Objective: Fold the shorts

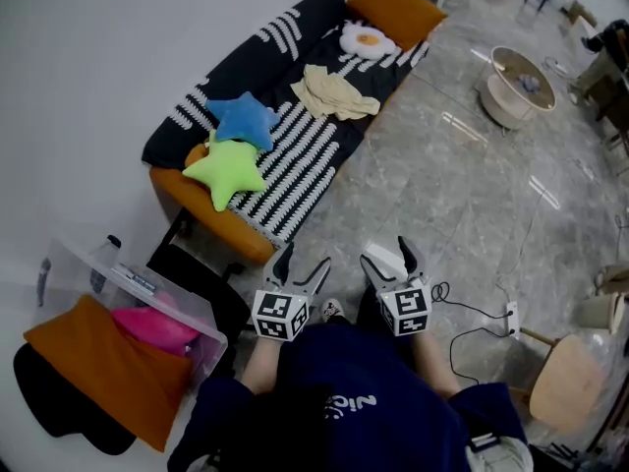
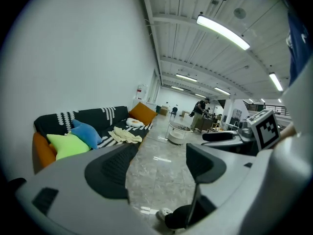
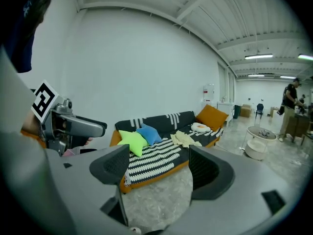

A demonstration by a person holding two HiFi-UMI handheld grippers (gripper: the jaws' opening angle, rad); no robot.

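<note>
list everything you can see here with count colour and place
sofa: one, orange with black and white striped cover, by the wall
shorts: one, cream, crumpled on the sofa
star cushions: two, green and blue, sofa's near end
egg cushion: one, white and yellow, sofa's far end
square cushion: one, orange, sofa's far end
clear bin: one, holds something pink, floor lower left
round table: one, white, floor upper right
left gripper: one, grey, open, empty
right gripper: one, grey, open, empty

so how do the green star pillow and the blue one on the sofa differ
Colour: the green star pillow is lime, the blue star pillow mid blue. Place: the green one lies nearest the sofa's end, the blue one just past it, toward the backrest. Both are star-shaped and touch.
</note>
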